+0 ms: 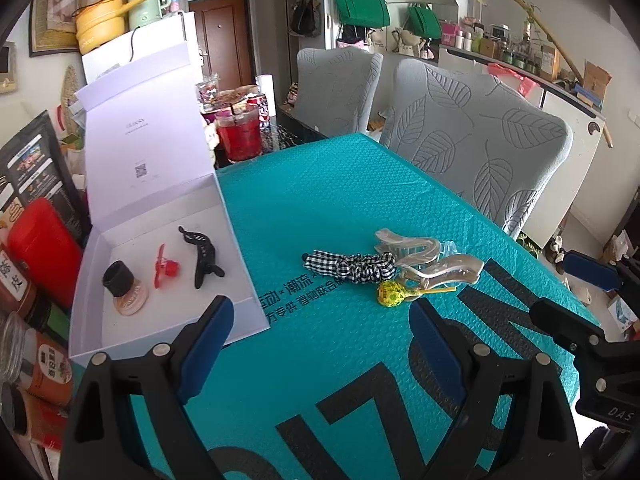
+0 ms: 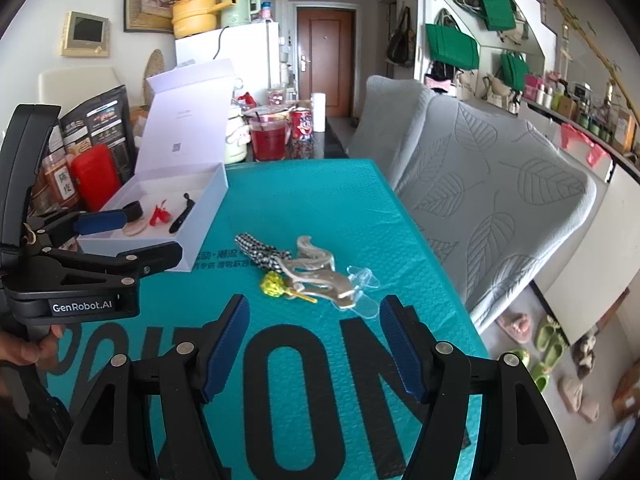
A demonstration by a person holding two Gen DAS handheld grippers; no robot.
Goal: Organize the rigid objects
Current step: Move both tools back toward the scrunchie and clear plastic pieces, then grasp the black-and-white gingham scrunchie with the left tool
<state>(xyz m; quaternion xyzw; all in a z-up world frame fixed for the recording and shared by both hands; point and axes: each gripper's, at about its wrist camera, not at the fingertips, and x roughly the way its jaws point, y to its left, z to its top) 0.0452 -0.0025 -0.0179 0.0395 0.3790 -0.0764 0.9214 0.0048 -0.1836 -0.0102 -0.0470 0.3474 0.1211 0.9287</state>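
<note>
Both empty, fingers spread: left gripper [image 1: 322, 332] and right gripper [image 2: 316, 334], above the teal surface [image 1: 320, 208]. Lollipop [image 1: 392, 294], checkered scrunchie [image 1: 352, 266], beige clip [image 1: 436, 268] clustered mid-surface, right of the open white box [image 1: 248, 280].

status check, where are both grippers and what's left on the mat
Left hand-held gripper open, empty, beside white box. Right hand-held gripper open, empty, short of the pile. Lollipop, checkered scrunchie, clear hair clips not yet boxed.
</note>
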